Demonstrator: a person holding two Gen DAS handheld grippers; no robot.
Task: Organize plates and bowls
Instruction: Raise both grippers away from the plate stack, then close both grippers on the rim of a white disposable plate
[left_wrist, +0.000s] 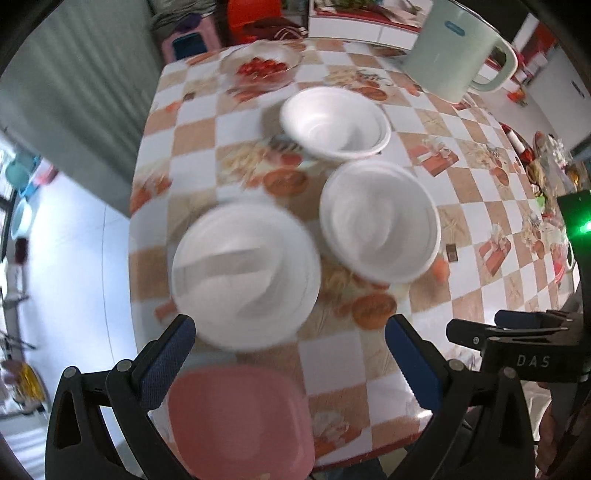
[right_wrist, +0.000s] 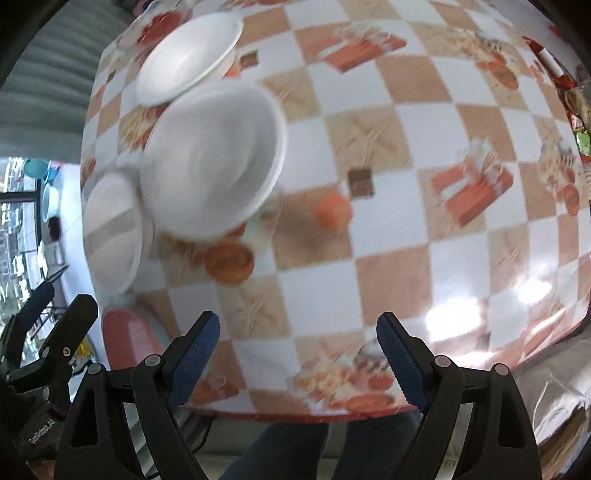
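Three white bowls stand on the checkered tablecloth: a near one (left_wrist: 245, 275), a middle one (left_wrist: 380, 221) and a far one (left_wrist: 334, 123). A pink plate (left_wrist: 240, 421) lies at the table's near edge. My left gripper (left_wrist: 290, 356) is open and empty, above the table between the pink plate and the near bowl. My right gripper (right_wrist: 297, 356) is open and empty over the table's front edge. The right wrist view shows the middle bowl (right_wrist: 212, 162), the near bowl (right_wrist: 112, 229), the far bowl (right_wrist: 188, 57) and the pink plate (right_wrist: 127, 338) at its left.
A glass bowl with red food (left_wrist: 260, 68) and a pale green jug (left_wrist: 458, 48) stand at the far side. Cluttered items (left_wrist: 546, 166) sit at the right edge. The table's left edge drops to the floor (left_wrist: 74, 258). The right gripper's body (left_wrist: 524, 347) shows lower right.
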